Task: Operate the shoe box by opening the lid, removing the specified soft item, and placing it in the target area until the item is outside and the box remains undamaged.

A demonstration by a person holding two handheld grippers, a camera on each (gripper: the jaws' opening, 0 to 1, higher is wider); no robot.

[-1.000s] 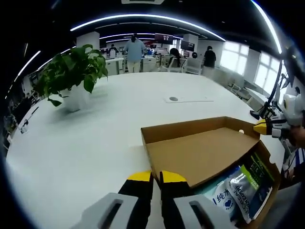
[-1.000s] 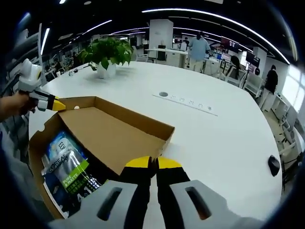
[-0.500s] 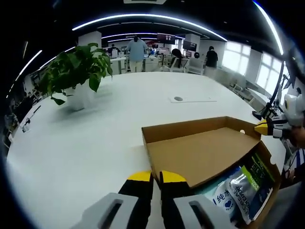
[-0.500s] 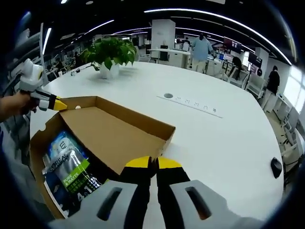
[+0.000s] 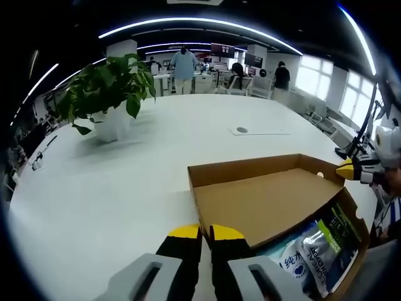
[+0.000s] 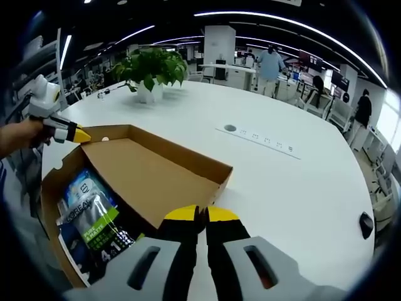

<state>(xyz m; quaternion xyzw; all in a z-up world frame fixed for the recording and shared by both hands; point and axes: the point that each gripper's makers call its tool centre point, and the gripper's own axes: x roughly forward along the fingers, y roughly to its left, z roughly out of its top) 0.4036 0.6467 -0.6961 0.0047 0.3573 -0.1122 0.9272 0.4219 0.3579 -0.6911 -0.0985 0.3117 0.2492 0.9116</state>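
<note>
Both the left gripper [image 5: 205, 232] and right gripper [image 6: 200, 214], jaws pressed together, are pinching the brown cardboard lid [image 5: 263, 200], risking tearing it over the soft plastic packets [image 6: 94, 216]

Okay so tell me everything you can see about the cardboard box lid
The lid is plain brown cardboard, a shallow tray shape with short upturned side walls, unprinted inside. It is swung open with its inside facing up, over the back of the shoe box, so the soft packs below show. The left gripper and right gripper are each shut on a front corner of it. No tears or creases are visible.
</note>
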